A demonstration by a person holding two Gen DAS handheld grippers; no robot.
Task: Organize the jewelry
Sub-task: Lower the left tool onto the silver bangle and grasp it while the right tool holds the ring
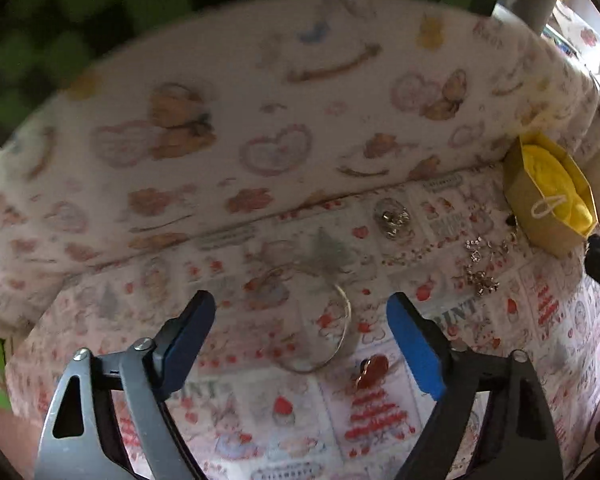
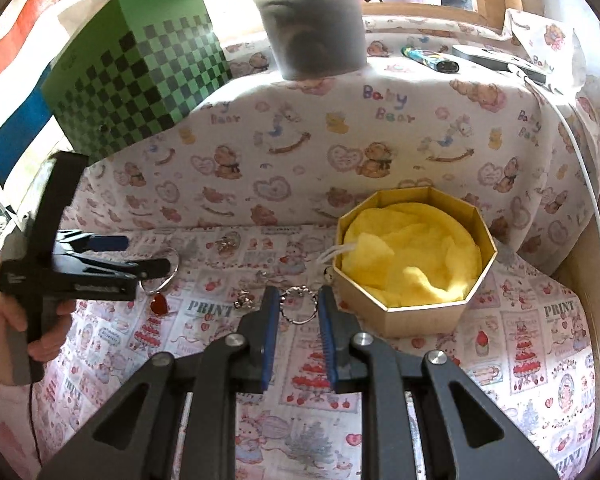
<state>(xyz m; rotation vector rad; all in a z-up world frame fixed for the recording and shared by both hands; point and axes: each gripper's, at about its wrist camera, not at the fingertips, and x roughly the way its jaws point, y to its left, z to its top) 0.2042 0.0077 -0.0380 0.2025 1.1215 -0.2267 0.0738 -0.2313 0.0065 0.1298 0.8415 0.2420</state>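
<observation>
A gold octagonal box (image 2: 404, 312) lined with yellow cloth (image 2: 416, 256) stands on the printed cloth, at the far right in the left wrist view (image 1: 524, 200). My right gripper (image 2: 299, 300) is shut on a small silver beaded ring (image 2: 299, 306) just left of the box. My left gripper (image 1: 300, 302) is open, tilted down over a silver bangle (image 1: 332, 336) with a red heart charm (image 1: 374, 368); the pads do not touch it. In the right wrist view the left gripper (image 2: 148, 254) hangs over that bangle (image 2: 171, 270) at the left.
Loose silver pieces lie on the cloth (image 1: 392, 216) (image 1: 480, 268) (image 2: 244, 298). A bear-print cushion (image 2: 340, 140) walls off the back. Behind it stand a green checkered box (image 2: 140, 68) and a grey tub (image 2: 312, 28). A white cable (image 2: 580, 168) runs down the right.
</observation>
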